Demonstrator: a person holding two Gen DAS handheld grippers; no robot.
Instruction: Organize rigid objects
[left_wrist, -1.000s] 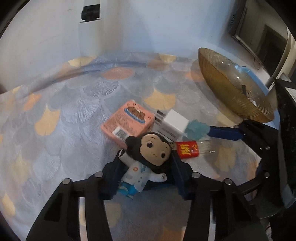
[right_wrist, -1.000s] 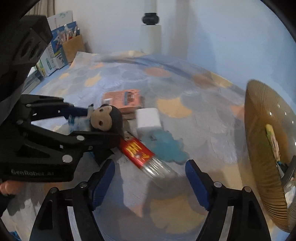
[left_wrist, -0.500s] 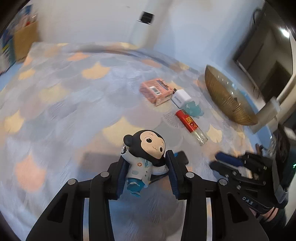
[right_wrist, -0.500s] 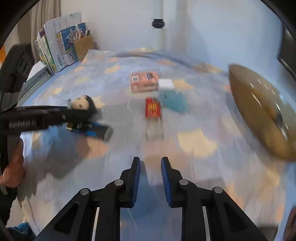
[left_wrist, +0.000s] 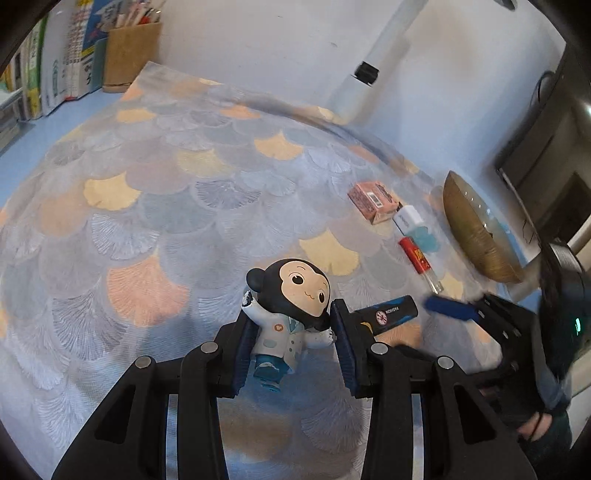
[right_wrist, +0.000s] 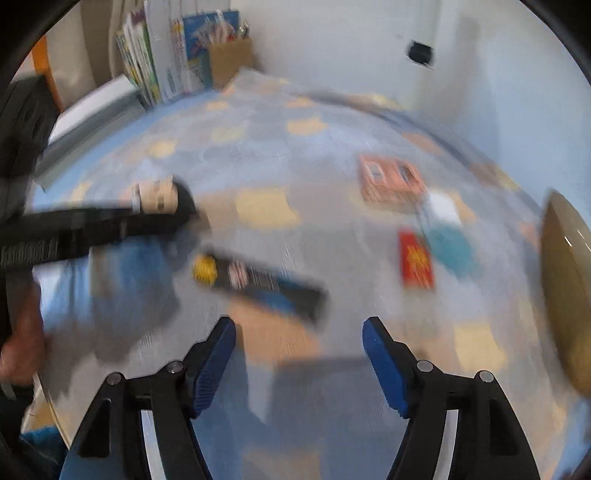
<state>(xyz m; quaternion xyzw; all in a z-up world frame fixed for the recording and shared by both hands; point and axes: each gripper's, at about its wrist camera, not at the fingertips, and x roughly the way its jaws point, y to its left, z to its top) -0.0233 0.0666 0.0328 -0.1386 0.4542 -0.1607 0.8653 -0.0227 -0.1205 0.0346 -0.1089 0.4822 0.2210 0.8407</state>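
Note:
My left gripper (left_wrist: 291, 343) is shut on a monkey figurine (left_wrist: 286, 314) in a white coat, held above the patterned cloth (left_wrist: 155, 192). A black-and-blue lighter (left_wrist: 388, 314) lies just right of that gripper, and in the blurred right wrist view the lighter (right_wrist: 262, 284) lies ahead of the right gripper (right_wrist: 299, 347), whose jaws are opening with nothing between them. Further right lie a pink box (left_wrist: 373, 201), a white charger (left_wrist: 408, 219), a teal piece (left_wrist: 424, 238) and a red-labelled tube (left_wrist: 419, 262). The right gripper's blue fingers (left_wrist: 448, 308) show at the left view's right side.
A gold ribbed bowl (left_wrist: 476, 236) stands tilted at the far right. Books and a cardboard holder (left_wrist: 129, 55) line the back left wall. A white post (left_wrist: 369, 66) rises at the cloth's far edge. A person's hand (right_wrist: 22, 354) holds the left tool.
The left gripper has carried the monkey figurine away from the cluster of objects, toward the left. The right gripper drew back, shut, and now stands apart again over the lighter.

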